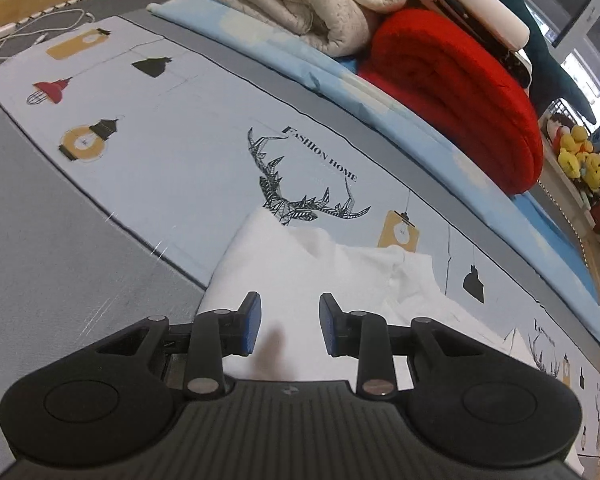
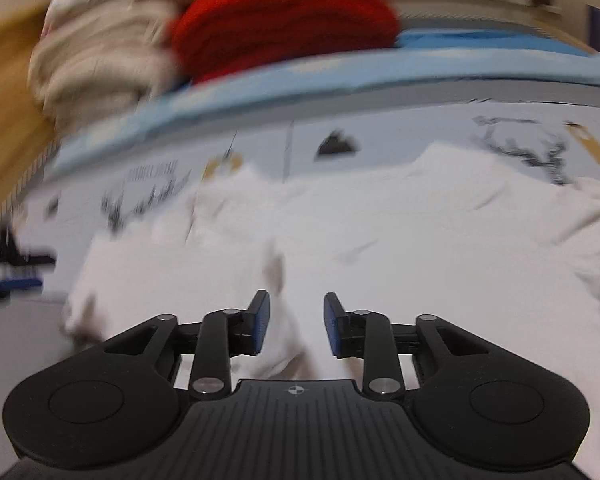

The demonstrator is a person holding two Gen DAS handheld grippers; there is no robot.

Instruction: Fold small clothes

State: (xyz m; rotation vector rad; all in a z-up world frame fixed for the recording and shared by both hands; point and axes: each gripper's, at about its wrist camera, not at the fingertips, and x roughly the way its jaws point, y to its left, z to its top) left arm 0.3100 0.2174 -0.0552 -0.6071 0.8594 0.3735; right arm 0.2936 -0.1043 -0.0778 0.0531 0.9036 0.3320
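A white garment (image 1: 324,276) lies spread on a pale printed sheet (image 1: 172,152) on the bed. My left gripper (image 1: 290,326) is open and empty, low over the garment's near left part. In the right wrist view, which is blurred by motion, the same white garment (image 2: 400,232) fills the middle, rumpled with folds. My right gripper (image 2: 296,322) is open and empty just above the cloth. The other gripper shows dimly at the left edge of the right wrist view (image 2: 8,276).
A folded red blanket (image 1: 460,92), a beige blanket (image 1: 308,0) and a light blue quilt (image 1: 380,108) are stacked along the far side. A white cable (image 1: 40,28) lies far left. Yellow plush toys (image 1: 580,152) sit at the right. A wooden headboard (image 2: 8,92) stands to the left.
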